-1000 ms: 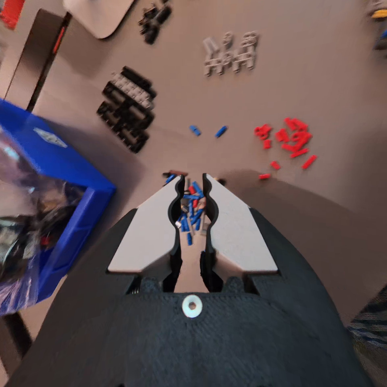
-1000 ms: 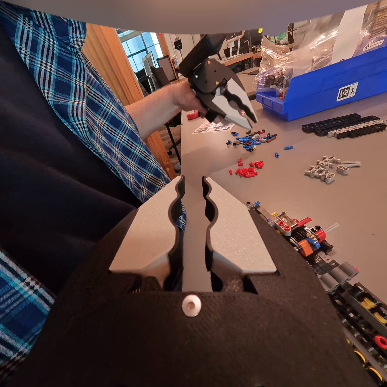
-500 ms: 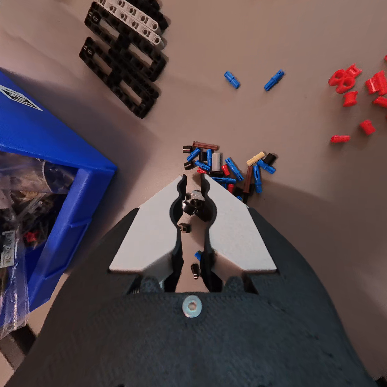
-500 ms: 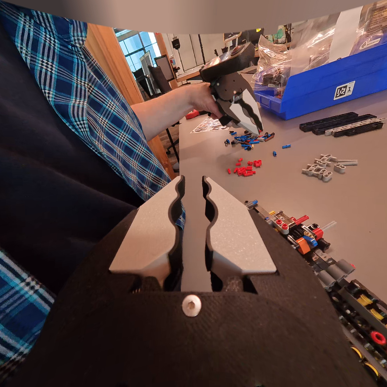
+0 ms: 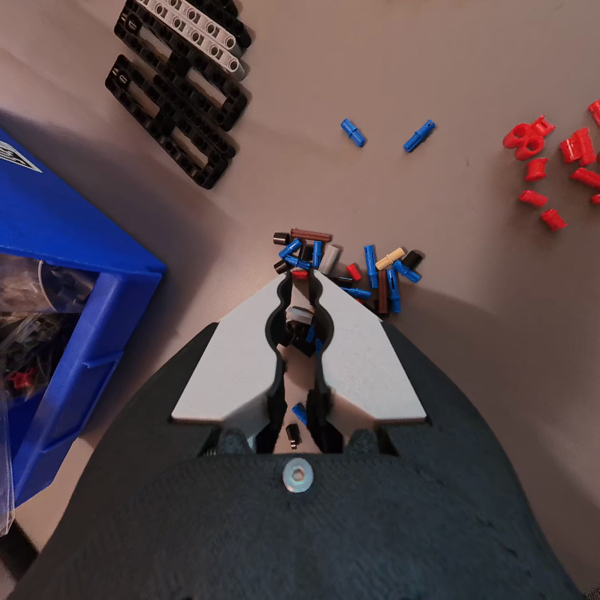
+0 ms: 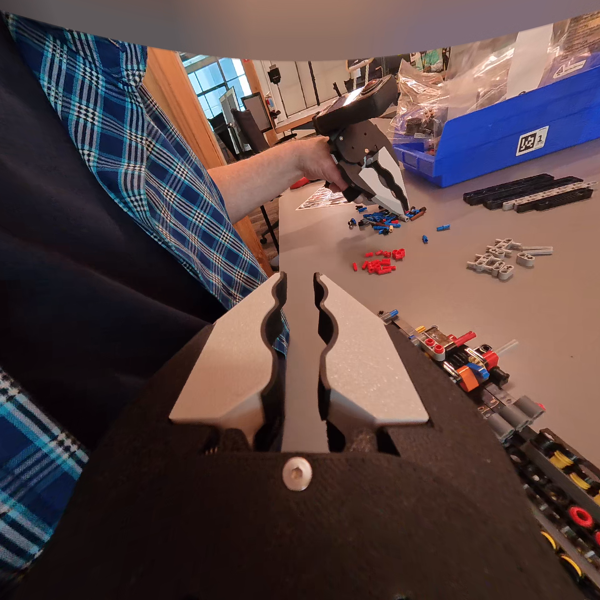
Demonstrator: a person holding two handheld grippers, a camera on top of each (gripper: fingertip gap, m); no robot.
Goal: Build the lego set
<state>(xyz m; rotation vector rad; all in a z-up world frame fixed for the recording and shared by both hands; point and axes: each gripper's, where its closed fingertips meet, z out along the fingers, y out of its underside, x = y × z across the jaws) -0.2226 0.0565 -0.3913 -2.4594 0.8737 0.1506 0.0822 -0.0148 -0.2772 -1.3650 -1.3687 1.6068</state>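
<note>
Left tool (image 5: pixel 299 276): lowered over the mixed pin pile (image 5: pixel 344 266) on the desk (image 5: pixel 454 341), jaws narrowly parted, tips at a small red pin (image 5: pixel 299 274); whether it gripped anything could not be told. Right tool (image 6: pixel 299 279): narrowly parted, holding nothing, beside the part-built model (image 6: pixel 461 357). Black frames (image 5: pixel 175 97), blue bin (image 5: pixel 81 259), red pieces (image 5: pixel 552 168), grey connectors (image 6: pixel 500 259) lay apart.

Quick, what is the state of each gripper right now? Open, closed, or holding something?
Left gripper: open, tips down in the mixed pin pile, gripping nothing yet.
Right gripper: open and empty, above the table edge.
</note>
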